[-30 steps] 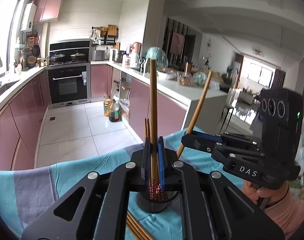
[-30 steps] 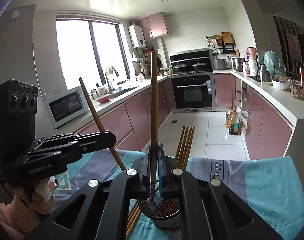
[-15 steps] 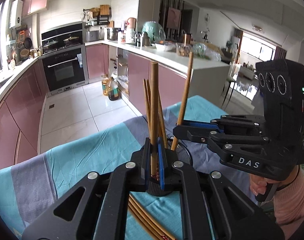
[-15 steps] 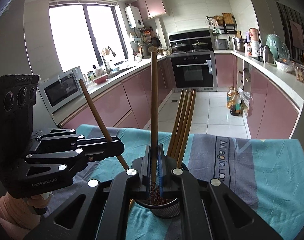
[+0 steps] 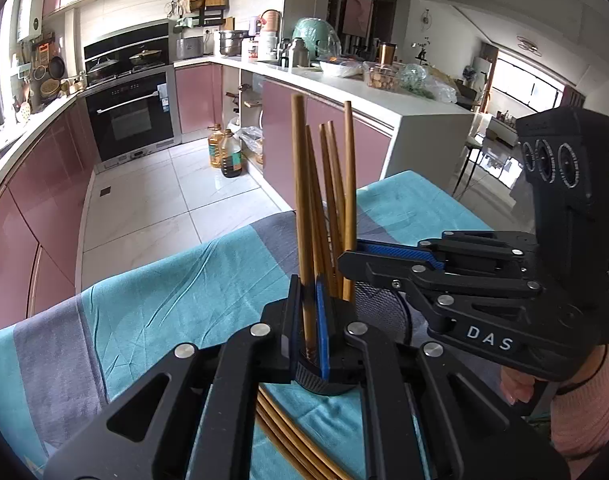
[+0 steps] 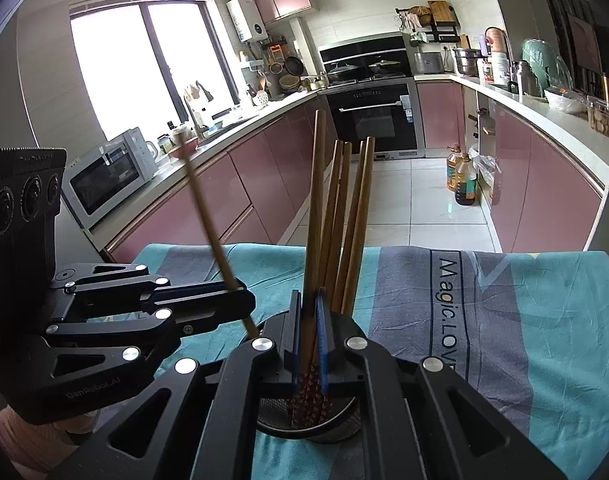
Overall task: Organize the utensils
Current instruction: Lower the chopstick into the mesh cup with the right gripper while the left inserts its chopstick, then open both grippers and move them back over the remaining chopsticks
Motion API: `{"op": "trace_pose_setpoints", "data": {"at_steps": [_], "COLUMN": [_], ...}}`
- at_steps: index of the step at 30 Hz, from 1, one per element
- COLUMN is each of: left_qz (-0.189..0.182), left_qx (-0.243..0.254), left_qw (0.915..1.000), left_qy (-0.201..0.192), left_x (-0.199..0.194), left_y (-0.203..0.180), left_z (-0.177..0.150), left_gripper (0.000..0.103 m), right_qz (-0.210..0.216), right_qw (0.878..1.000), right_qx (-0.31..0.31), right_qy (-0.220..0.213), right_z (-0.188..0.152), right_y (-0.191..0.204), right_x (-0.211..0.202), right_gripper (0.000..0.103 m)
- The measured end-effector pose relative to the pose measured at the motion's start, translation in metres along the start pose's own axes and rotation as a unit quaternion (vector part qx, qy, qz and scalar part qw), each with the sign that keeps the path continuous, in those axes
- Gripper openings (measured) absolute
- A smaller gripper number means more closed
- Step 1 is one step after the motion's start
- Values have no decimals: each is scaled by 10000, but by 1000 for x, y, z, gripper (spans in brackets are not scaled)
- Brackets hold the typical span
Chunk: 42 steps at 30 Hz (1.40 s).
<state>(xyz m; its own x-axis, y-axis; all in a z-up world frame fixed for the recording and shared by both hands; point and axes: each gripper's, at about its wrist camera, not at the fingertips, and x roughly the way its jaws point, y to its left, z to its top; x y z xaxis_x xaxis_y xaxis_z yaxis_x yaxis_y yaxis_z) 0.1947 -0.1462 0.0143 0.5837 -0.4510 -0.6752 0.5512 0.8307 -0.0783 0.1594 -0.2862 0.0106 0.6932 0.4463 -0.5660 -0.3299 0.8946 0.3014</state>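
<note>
Loose chopsticks [image 5: 292, 436] seen at 6 o'clock on blue-grey cloth [image 5: 176, 300], waiting. Left gripper [image 5: 309, 312] clamped on one chopstick [image 5: 300, 208], tip lowered into mesh holder [image 6: 308, 424]. Right gripper [image 6: 307, 328] clamped on another chopstick [image 6: 317, 184], same cup. Insertion step judged underway; release needed next, then loose ones fetched. Oven [image 5: 132, 116] far off at 11 o'clock.
</note>
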Motion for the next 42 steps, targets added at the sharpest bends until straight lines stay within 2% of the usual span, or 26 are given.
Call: {"op": "trace_pose_setpoints", "data": {"at_steps": [6,11,15,20,26,32,37,42], "left_qz": [24,99,168,252,379,477,470,458], "left_qx": [-112,-193,-285,-338,-537,-733,-947,-1105], "left_qw": [9999,9997,9989,9973,9947,9943,9943,9926], "left_qy": [5,-151,-318,-600,-788,-602,-169,222], "left_x": [2,-6,-19,-42,-66,-71,-53,-29], "left_y": [4,10,17,24,36,45,51,53], "left_z": [-6,-11,-20,-35,-58,-92,-127,-153], "left_gripper": [10,16,21,27,35,38,38,38], "right_qz": [-89,-118,-95,100,443,710,763,812], "right_qw": [9999,9999,9999,9998,9980,9965,9961,9950], "right_qx": [56,93,74,-16,-261,-403,-367,-18], "right_qy": [24,-1,-56,-183,-357,-171,242,584], "right_z": [-4,-6,-9,-17,-28,-48,-71,-92], "right_y": [-3,-5,-4,4,20,35,42,36], "right_x": [3,2,-5,-22,-49,-53,-35,-15], "right_gripper": [9,9,13,15,27,31,31,31]}}
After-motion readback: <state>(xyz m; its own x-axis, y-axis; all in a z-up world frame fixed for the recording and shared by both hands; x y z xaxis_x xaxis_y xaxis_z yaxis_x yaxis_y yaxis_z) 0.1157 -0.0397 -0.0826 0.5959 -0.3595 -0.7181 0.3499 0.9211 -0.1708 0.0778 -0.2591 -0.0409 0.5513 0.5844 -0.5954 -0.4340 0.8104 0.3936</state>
